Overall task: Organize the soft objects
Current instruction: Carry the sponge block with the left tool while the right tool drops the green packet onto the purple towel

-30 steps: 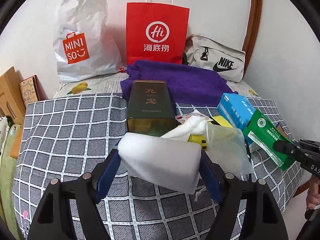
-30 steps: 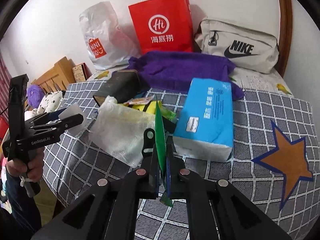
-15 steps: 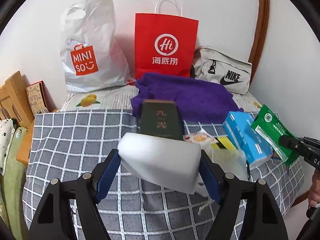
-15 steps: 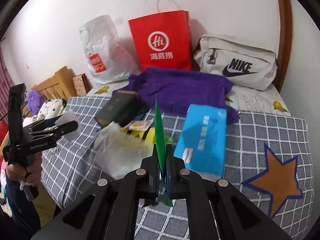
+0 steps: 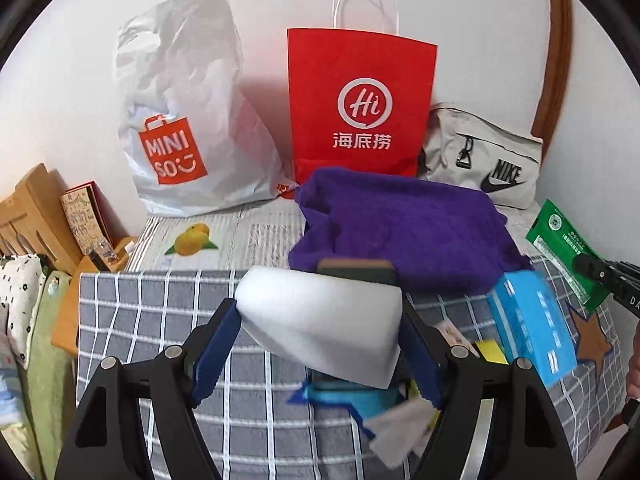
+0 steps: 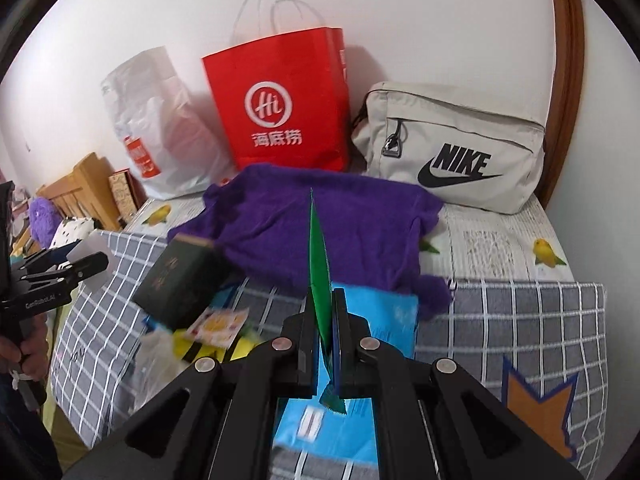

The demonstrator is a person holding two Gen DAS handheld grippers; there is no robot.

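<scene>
Left tongs (image 5: 320,336) are spread wide around a white foam block (image 5: 320,320), blue pads pressed against both ends, so the block is carried above the grey checked blanket (image 5: 152,304) on the bed. Right tongs (image 6: 326,320) are pressed together on a thin green packet (image 6: 318,256), which stands edge-on between the pads and sticks up past them.

Using the purple towel (image 5: 400,220) as the landmark: it lies crumpled on the bed at the back, and the foam block hangs in front of it. A dark green box (image 6: 180,280) sits at the towel's front left corner, mostly hidden behind the foam in the left view. A blue tissue pack (image 6: 380,320) lies right in front of the towel, partly under the right tongs. Left of that pack is a small messy heap: a printed snack wrapper (image 6: 220,320), something yellow, and a white mesh-looking pouch, all too blurred to tell apart properly.

Behind the towel, against the wall, stand a white Miniso plastic bag (image 5: 180,120), a red paper bag (image 5: 360,108) and a beige Nike pouch (image 5: 484,160), left to right. Far left of the towel there's a wooden headboard (image 5: 28,208).

In the left view the green packet shows at the right of the towel.
</scene>
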